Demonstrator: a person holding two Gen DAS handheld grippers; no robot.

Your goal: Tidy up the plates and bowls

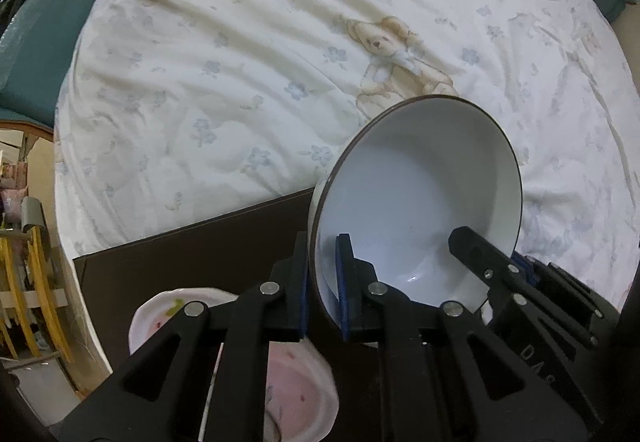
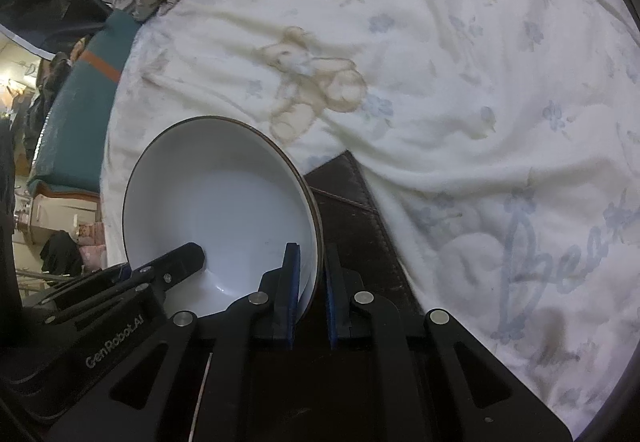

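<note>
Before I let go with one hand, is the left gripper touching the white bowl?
Touching: in the left wrist view, the left gripper has its blue pads on both sides of the white bowl's rim.

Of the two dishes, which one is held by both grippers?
The white bowl with a brown rim: both grippers clamp its rim on opposite sides. The pink plate lies untouched on the dark board below.

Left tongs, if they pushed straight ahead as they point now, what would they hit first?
Probably the white bear-print bedsheet beyond the dark brown board, carrying the clamped white brown-rimmed bowl; depth unclear.
</note>
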